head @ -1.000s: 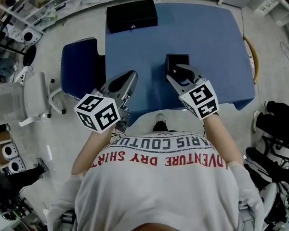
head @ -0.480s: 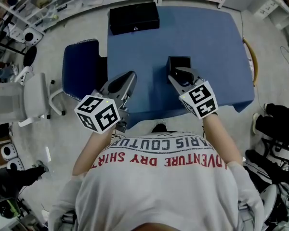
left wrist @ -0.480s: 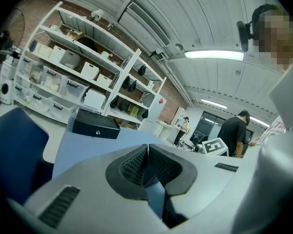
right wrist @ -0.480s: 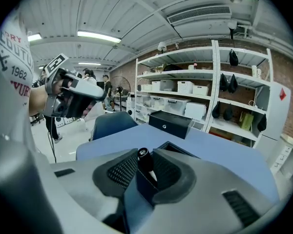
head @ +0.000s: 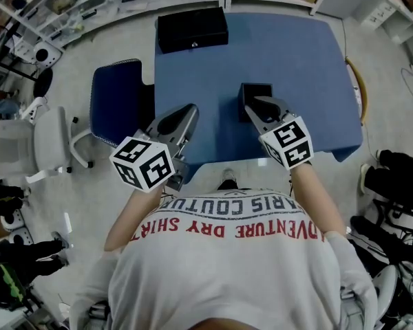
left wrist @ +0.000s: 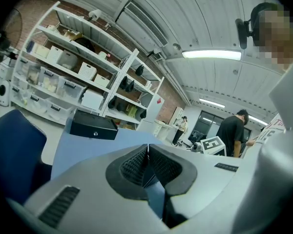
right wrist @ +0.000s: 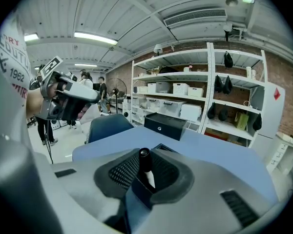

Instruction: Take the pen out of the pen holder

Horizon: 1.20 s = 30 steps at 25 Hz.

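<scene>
Black box (head: 192, 29) beyond on the bench (head: 296, 60). Only its own view shows right gripper's (head: 260, 107) just-closing jaws clenching the pen (right wrist: 144, 157); left gripper's (left wrist: 147, 155) clenched empty.

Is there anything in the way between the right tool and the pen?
Nothing visible. The pen stands between the jaws of the right tool, which have just been closing and look pressed on it. Nothing shows above the pen holder to block lifting it out.
</scene>
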### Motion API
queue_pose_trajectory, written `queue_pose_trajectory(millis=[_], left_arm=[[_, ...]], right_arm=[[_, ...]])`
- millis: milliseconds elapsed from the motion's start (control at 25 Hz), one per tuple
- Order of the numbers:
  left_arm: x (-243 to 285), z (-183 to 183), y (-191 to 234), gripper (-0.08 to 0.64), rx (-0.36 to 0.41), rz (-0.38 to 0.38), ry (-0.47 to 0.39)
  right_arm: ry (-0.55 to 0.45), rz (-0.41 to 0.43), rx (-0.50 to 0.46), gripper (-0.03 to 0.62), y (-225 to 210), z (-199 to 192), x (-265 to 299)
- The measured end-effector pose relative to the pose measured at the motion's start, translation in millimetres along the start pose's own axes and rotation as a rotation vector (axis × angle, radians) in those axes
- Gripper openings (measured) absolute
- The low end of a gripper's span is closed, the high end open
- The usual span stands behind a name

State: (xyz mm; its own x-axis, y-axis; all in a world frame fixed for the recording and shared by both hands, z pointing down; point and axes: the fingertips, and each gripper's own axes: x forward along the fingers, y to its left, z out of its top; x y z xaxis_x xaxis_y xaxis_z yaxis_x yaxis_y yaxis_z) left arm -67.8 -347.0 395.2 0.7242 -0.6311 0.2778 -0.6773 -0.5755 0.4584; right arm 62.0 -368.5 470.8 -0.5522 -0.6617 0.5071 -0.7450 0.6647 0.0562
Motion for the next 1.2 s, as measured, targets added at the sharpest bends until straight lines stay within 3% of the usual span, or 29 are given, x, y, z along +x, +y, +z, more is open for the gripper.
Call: queue_pose_trajectory(millis=[640,1200], left_arm=[[-8,-3,-21,0.032,0.015,-0.046,0.011],[-50,-1,-52,0.032,0.050,-0.101,-0.025]], right_arm=[[-0.089,-0.091,-0.016,0.072,-11,33,-34],[-0.254,-0.178,-0.092,0.072,20,97,-120]])
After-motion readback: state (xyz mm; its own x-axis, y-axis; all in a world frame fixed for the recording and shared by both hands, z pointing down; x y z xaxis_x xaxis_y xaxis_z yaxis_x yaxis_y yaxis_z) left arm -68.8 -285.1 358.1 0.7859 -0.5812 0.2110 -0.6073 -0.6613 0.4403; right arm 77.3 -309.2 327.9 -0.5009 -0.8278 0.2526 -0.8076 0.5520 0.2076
